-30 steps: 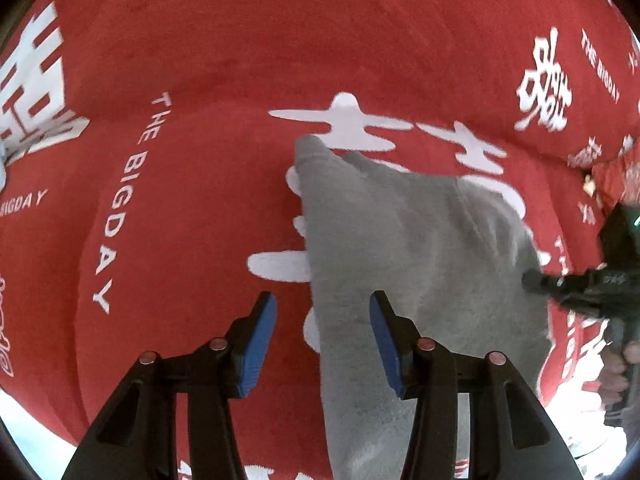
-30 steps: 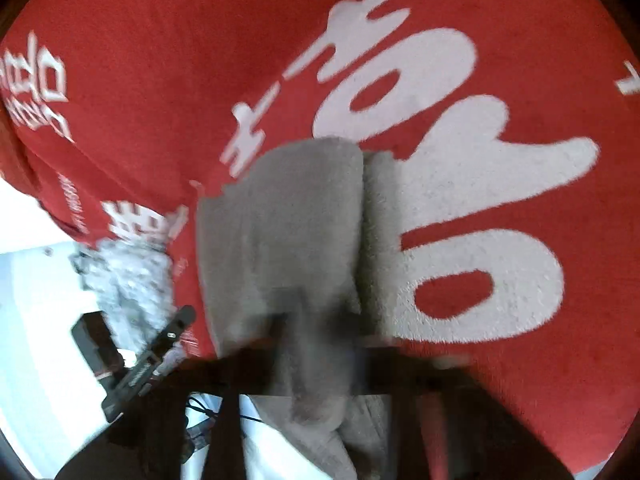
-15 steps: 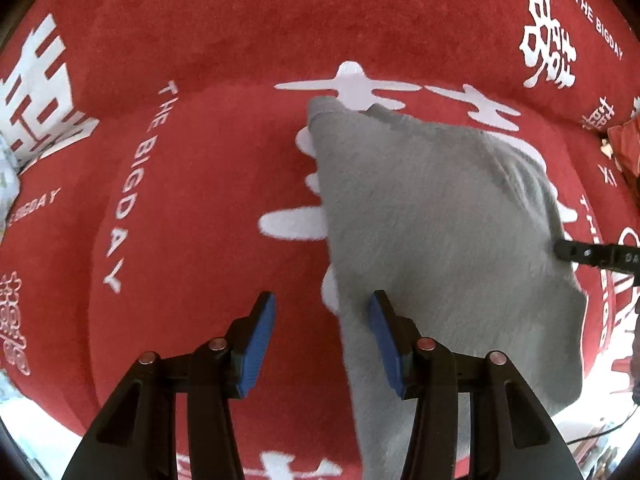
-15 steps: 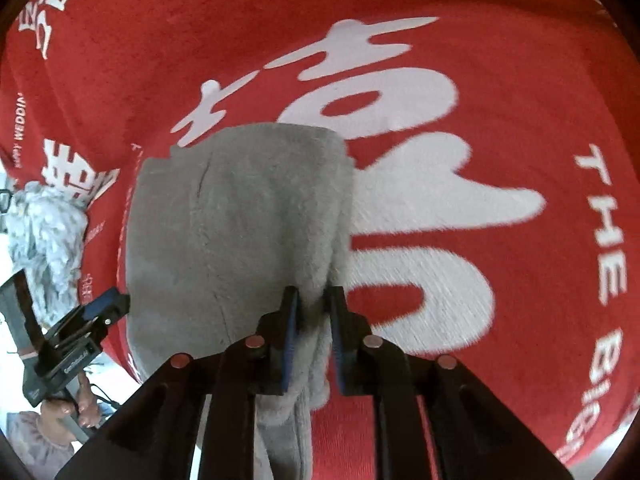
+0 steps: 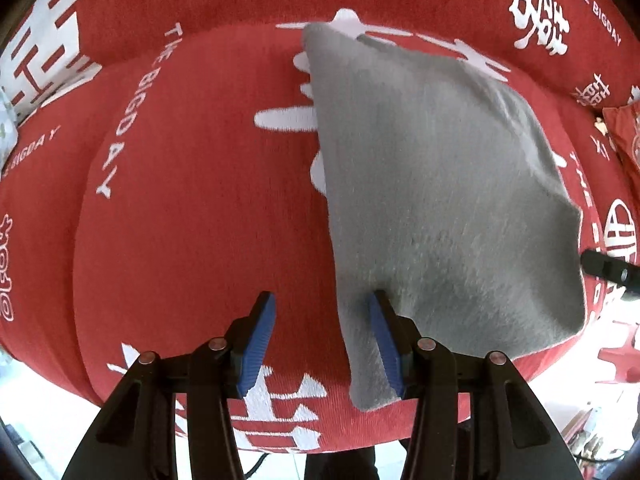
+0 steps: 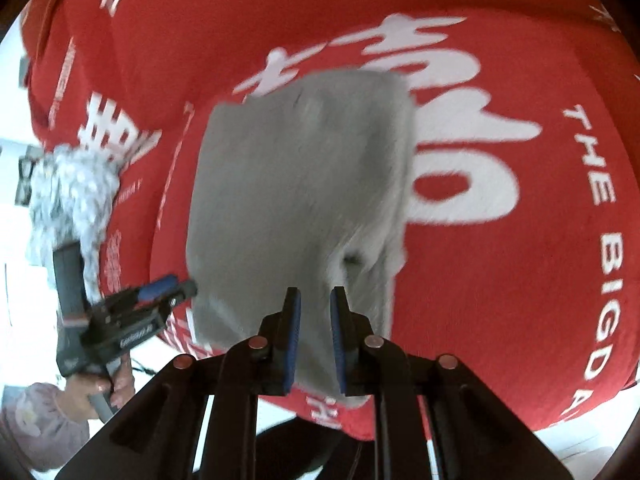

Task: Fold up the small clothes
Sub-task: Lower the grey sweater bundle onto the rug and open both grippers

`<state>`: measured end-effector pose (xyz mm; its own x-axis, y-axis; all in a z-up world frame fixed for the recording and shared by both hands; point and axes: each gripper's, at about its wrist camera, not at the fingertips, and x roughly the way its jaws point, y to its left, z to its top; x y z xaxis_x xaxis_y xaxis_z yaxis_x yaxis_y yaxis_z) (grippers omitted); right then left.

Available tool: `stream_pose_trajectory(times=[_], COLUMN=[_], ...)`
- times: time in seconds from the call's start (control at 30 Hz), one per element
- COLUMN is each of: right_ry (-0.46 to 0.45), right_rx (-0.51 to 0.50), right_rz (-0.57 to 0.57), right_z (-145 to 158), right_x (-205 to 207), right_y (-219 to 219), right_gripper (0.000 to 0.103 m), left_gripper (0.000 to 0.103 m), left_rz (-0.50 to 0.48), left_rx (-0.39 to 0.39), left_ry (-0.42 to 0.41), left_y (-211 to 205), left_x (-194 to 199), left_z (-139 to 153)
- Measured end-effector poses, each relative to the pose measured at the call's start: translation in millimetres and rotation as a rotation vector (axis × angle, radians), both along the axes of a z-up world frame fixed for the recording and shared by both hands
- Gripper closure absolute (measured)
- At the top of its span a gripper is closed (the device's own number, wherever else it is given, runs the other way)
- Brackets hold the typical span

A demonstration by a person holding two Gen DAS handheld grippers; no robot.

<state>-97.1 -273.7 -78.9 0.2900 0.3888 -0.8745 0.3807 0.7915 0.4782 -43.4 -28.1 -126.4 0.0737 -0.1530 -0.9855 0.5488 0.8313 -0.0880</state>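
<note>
A grey fleece garment [image 5: 432, 184] lies spread on a red cushion [image 5: 192, 208] with white lettering. My left gripper [image 5: 322, 336] is open above the garment's near left edge, its right finger over the cloth. In the right wrist view the garment [image 6: 296, 184] lies flat, with a small fold near its right edge. My right gripper [image 6: 314, 334] is open with a narrow gap just above the garment's near edge, holding nothing. The left gripper [image 6: 160, 292] shows at the garment's left side.
A grey and white patterned cloth [image 6: 72, 192] lies at the cushion's far left in the right wrist view. More red cushions [image 5: 520, 4] rise behind. White floor [image 5: 32, 408] lies below the cushion's front edge. The right gripper's tip [image 5: 604, 270] pokes in at the right.
My right gripper let go of the grey garment and opened slightly. The garment now lies flat. Both grippers pulled back toward the cushion's front edge.
</note>
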Motion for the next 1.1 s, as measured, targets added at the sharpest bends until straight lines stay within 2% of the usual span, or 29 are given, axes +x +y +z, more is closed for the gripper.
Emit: stream_pose_trajectory(times=[0.07, 0.17, 0.2, 0.27, 0.4, 0.63, 0.97, 1.07, 1.1], right_ry=[0.038, 0.117, 0.137, 0.124, 0.163, 0.218, 0.202, 0.195, 0.189], right_rx=[-0.022, -0.082, -0.099, -0.091, -0.055, -0.046, -0.038, -0.047, -0.051], right_rz=[0.027, 0.066, 0.072, 0.048, -0.021, -0.105, -0.115, -0.117, -0.118], right_z=[-9, -32, -40, -40, -37, -21, 23, 37, 43], right_x=[-3, -9, -13, -18, -26, -36, -26, -23, -22], right_y=[10, 19, 20, 17, 8, -6, 2, 4, 6], right_gripper=[0.087, 0.090, 0.091, 0.094, 0.094, 0.089, 0.088, 0.076, 0.068], left_gripper=[0.052, 0.043, 0.043, 0.043, 0.043, 0.043, 0.043, 0.043, 0.043], left_rz=[-0.009, -0.013, -0.013, -0.003, 0.001, -0.006, 0.027, 0.039, 0.041], left_rx=[0.010, 0.020, 0.017, 0.014, 0.031, 0.029, 0.003, -0.012, -0.017], left_ry=[0.014, 0.006, 0.013, 0.021, 0.032, 0.029, 0.018, 0.011, 0.009], left_y=[2, 5, 6, 7, 6, 9, 8, 9, 10], left_x=[-3, -4, -4, -3, -5, -9, -13, -13, -12], left_z=[-6, -7, -7, -5, 0, 26, 70, 87, 92])
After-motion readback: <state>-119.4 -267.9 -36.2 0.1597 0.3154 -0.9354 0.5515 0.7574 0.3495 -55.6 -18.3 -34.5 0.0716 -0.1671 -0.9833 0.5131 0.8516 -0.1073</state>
